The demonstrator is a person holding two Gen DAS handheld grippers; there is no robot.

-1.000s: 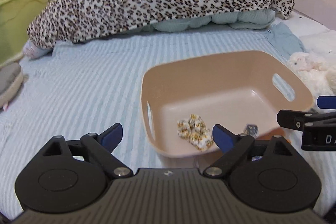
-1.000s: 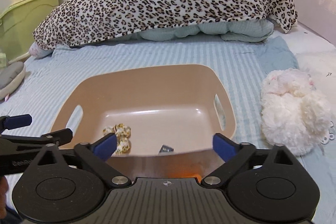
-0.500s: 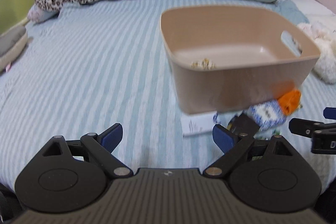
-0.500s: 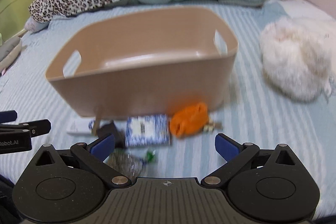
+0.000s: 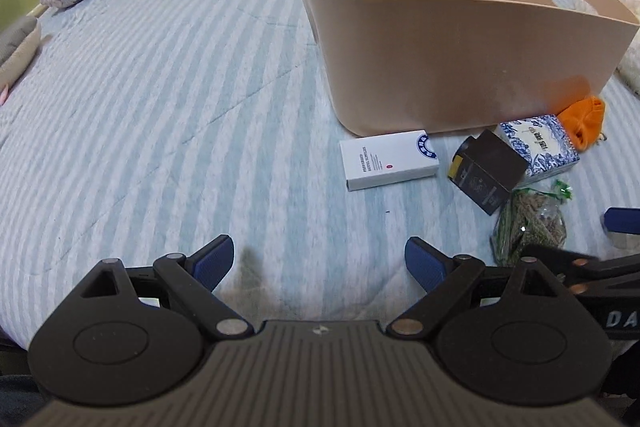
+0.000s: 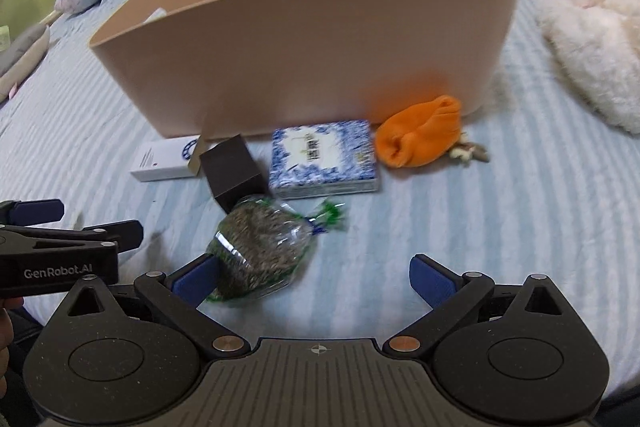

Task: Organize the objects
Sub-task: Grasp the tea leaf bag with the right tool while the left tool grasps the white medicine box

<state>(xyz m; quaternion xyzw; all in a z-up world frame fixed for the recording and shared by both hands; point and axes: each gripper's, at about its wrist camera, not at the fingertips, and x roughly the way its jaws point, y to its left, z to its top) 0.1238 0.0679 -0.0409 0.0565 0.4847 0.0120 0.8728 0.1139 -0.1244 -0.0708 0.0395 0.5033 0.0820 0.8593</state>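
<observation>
Now both grippers' fingers gape apart, empty, above the bed near the clear bag

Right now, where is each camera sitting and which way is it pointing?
Left wrist: on the left gripper, low over the striped bedspread, facing the tan bin; open fingers show, the right gripper at the edge.
Right wrist: on the right gripper, facing the bin, seed bag nearest; the left gripper shows.
Shared: bin, white box, dark box, blue-patterned pack, orange cloth.
</observation>
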